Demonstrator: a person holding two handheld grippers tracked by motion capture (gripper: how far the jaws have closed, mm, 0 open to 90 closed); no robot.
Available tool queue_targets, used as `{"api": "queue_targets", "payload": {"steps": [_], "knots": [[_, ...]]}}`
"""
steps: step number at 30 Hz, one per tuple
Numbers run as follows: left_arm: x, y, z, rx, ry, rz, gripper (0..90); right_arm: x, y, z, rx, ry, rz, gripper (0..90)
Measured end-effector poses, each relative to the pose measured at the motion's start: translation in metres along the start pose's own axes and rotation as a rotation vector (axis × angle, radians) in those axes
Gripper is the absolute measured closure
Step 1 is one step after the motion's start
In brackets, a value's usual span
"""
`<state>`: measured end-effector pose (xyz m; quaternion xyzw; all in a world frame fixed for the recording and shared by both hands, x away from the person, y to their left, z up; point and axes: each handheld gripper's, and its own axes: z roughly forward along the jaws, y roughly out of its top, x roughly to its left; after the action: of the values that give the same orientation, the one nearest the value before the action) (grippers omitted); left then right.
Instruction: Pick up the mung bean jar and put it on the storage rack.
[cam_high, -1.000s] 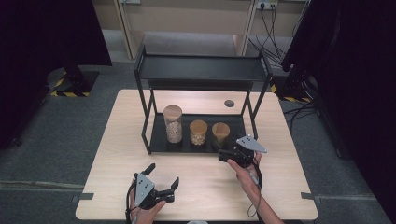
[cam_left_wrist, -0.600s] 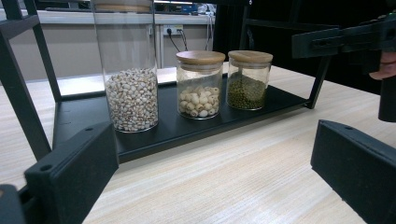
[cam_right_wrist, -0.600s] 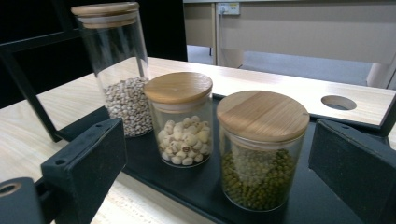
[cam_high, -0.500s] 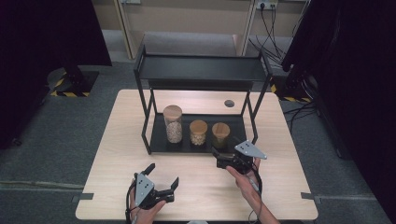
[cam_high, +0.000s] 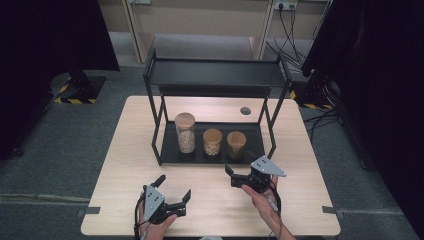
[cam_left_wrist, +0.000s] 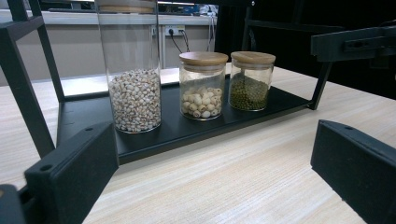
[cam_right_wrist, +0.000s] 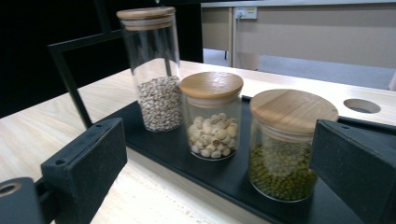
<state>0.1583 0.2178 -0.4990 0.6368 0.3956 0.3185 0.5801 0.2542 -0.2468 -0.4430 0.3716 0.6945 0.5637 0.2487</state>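
Three wood-lidded glass jars stand in a row on the black rack's lower tray (cam_high: 250, 156): a tall jar of pale grains (cam_high: 185, 132) (cam_left_wrist: 135, 93) (cam_right_wrist: 156, 70), a short jar of white seeds (cam_high: 212, 142) (cam_left_wrist: 201, 88) (cam_right_wrist: 212, 116), and a short jar of green beans (cam_high: 236, 145) (cam_left_wrist: 251, 81) (cam_right_wrist: 287, 144). My right gripper (cam_high: 231, 176) (cam_right_wrist: 219, 177) hovers just in front of the tray, open and empty, facing the green-bean jar. My left gripper (cam_high: 174, 186) (cam_left_wrist: 210, 177) rests near the table's front edge, open and empty.
The rack's top shelf (cam_high: 215, 72) overhangs the jars, with thin black legs (cam_high: 159, 125) at the tray's corners. A round hole (cam_high: 245, 110) (cam_right_wrist: 360, 105) sits in the tabletop behind the rack. Bare wood lies between the tray and both grippers.
My right gripper has drifted slightly back toward the table's near edge, jaws still apart. The left gripper and the jars have stayed put.
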Motion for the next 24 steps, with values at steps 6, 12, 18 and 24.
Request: {"api": "queue_targets", "payload": {"steps": [6, 12, 18, 24], "knots": [[0.0, 0.0, 0.0, 0.0, 0.002, 0.0, 0.3, 0.004, -0.002, -0.003, 0.0, 0.032, -0.006, 4.6], [0.0, 0.0, 0.0, -0.001, 0.003, -0.002, 0.4, 0.007, -0.004, -0.006, 0.0, 0.056, -0.008, 4.6], [0.0, 0.0, 0.0, 0.0, 0.004, 0.002, 0.4, 0.01, -0.006, -0.009, 0.001, 0.076, -0.01, 4.7], [0.0, 0.0, 0.0, 0.001, 0.004, 0.002, 0.4, 0.011, -0.009, -0.012, 0.004, 0.091, -0.016, 4.6]]}}
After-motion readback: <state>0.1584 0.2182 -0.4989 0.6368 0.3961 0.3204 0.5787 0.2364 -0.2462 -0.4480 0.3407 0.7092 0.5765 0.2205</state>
